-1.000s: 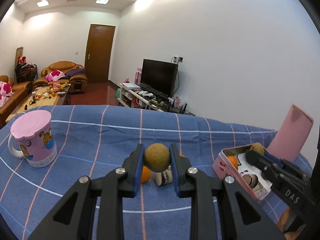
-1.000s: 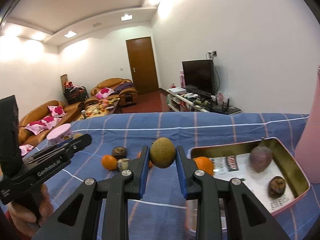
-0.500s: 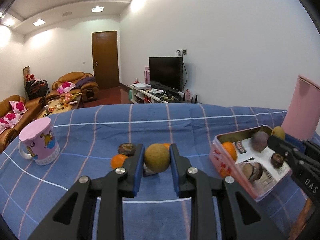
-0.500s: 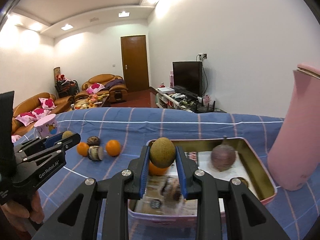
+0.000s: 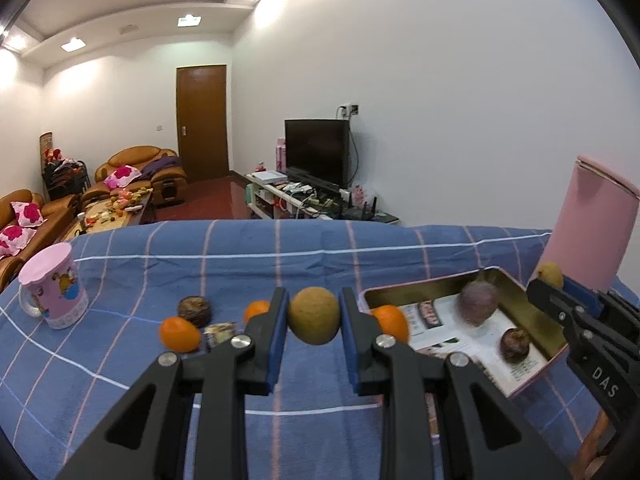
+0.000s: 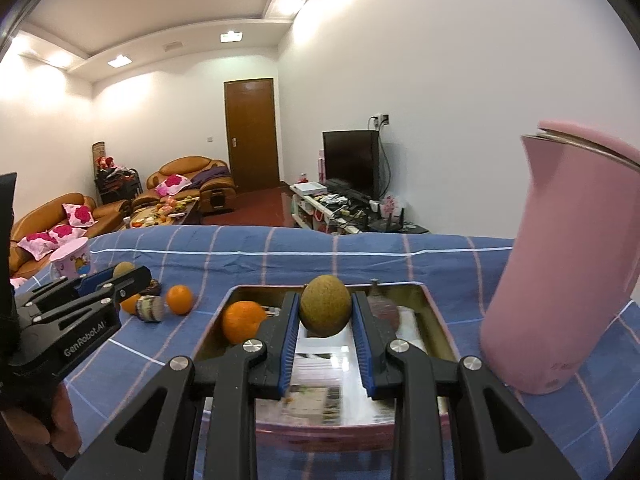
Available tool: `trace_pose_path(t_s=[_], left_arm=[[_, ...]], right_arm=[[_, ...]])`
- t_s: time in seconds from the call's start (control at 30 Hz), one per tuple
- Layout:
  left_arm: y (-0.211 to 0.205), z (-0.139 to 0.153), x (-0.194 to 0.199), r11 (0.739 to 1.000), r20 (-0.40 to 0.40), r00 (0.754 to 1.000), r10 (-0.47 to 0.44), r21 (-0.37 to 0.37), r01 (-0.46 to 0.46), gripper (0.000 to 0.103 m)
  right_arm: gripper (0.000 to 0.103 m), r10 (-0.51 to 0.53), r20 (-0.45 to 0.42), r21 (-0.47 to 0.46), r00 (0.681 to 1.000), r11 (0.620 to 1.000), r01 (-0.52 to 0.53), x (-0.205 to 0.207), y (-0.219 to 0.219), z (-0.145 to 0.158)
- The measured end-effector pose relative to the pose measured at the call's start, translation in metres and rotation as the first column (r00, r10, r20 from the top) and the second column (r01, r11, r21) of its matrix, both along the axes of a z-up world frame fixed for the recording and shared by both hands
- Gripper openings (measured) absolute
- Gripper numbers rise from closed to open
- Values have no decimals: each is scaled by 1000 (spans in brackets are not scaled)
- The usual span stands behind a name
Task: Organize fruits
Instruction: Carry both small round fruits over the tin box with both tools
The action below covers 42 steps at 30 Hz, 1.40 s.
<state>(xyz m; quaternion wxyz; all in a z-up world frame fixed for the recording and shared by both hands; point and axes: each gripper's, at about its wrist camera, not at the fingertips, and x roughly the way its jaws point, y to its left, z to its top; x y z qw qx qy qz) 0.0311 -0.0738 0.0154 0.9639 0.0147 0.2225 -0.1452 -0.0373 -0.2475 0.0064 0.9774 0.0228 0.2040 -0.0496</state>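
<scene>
Fruit and vessels on the checked cloth, counted

Two grippers, the left gripper (image 5: 314, 318) and the right gripper (image 6: 325, 312); two green-brown round fruits, the left-held fruit (image 5: 314, 314) and the right-held fruit (image 6: 325, 308), one clamped in each; three oranges, the tin orange (image 5: 390, 322), the near orange (image 5: 180, 334) and the half-hidden orange (image 5: 256, 310); two dark brown fruits, the cloth brown fruit (image 5: 195, 311) and the tin brown fruit (image 5: 515, 345); one purplish fruit (image 5: 478, 303); one small striped item (image 5: 219, 330), its kind unclear; one tin (image 5: 420, 292); one pink mug (image 5: 54, 296); one pink jug (image 5: 588, 232); one blue checked cloth (image 5: 360, 252).
</scene>
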Motion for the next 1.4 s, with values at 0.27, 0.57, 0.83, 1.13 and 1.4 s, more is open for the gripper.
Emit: trace_pose_path(t_s=[0.27,0.57,0.83,1.13,1.4], left_arm=[[-34,0,1,999,-1,999,-45,18,45,27],[-71,-5,5,996,-24,997,-74,42,75,27],[-83,-12,6,993,-31,996,-78,85,81,27],[-84,-16,6,991,-42,996,-84,97,88,27],[-89,-19,8,989,-55,994,-91,115,97,27]], right_arm=[[28,-52,10,-16,999,999,52,-5,-32,3],[28,-74,-15,-21,997,997,74,1,-52,2],[28,-67,-31,-55,997,996,66,6,-50,0],[28,-72,-71,-77,995,995,67,13,-45,-7],[28,-64,-117,-64,991,996,57,22,-47,-15]])
